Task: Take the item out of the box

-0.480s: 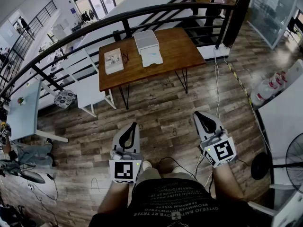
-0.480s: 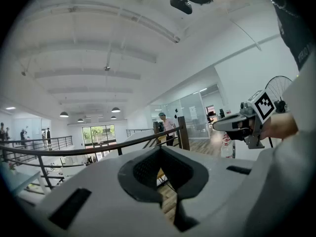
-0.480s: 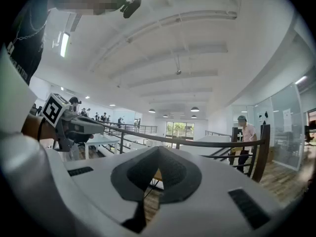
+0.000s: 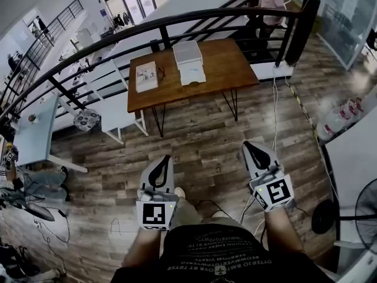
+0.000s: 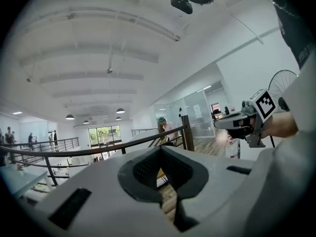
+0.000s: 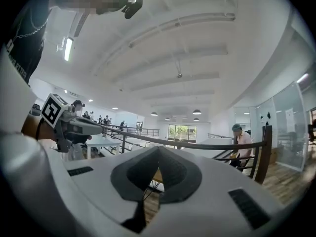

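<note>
**Box** (image 4: 187,52): white, apparently shut. It stood toward the far edge of the brown table (image 4: 227,69), near its middle. Its long axis ran roughly 12 to 6 o'clock as the wearer faced it. The item inside did not show.

**White sheet** (image 4: 192,74): lay at the box's 6 o'clock side, touching or just beside it. Whether it was paper or a loose lid could not be told.

**Booklet** (image 4: 146,76): lay flat on the table at the box's 8 o'clock, apart from it.

**Left tool** (image 4: 164,161): was held level in front of the body, jaws closed together, nothing between them.

**Right tool** (image 4: 250,148): was held level, jaws fully closed, empty.

**Governing relation:** the box lay at about 1 o'clock from the left tool and 11 o'clock from the right tool. It was well apart from both, with bare wooden floor (image 4: 200,137) between. The left tool appeared slightly nearer, standing closer to the box's line.

**Judgement:** the task had not begun. An approach to the table would have to come first. Both tools would need to open before a lid or the item could be gripped.

**Railing** (image 4: 177,23): black and curved, behind the table at 12 o'clock.
</note>
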`<move>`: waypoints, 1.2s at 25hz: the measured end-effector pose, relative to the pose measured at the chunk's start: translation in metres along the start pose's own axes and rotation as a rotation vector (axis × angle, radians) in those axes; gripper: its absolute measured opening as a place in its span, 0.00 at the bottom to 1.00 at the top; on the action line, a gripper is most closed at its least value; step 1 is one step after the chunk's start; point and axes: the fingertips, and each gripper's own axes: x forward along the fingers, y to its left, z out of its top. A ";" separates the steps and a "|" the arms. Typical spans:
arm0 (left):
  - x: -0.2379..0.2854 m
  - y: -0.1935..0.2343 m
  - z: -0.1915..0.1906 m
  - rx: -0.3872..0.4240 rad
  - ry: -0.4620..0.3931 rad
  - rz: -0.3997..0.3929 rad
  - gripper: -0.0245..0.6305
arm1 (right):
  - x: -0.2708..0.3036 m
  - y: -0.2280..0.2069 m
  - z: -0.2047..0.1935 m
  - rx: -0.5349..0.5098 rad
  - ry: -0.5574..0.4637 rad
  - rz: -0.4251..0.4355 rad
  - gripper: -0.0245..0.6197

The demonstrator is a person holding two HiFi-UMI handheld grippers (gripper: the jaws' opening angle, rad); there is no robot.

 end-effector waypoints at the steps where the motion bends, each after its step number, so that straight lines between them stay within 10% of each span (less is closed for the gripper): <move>1: 0.002 -0.001 0.000 -0.002 -0.001 0.002 0.05 | 0.000 -0.002 -0.001 0.000 -0.002 -0.002 0.04; 12: 0.028 0.016 -0.008 0.007 0.013 -0.027 0.05 | 0.031 -0.013 -0.007 0.001 0.020 -0.002 0.27; 30: 0.101 0.121 -0.023 -0.018 0.016 -0.033 0.05 | 0.159 -0.017 0.005 0.000 0.032 0.002 0.30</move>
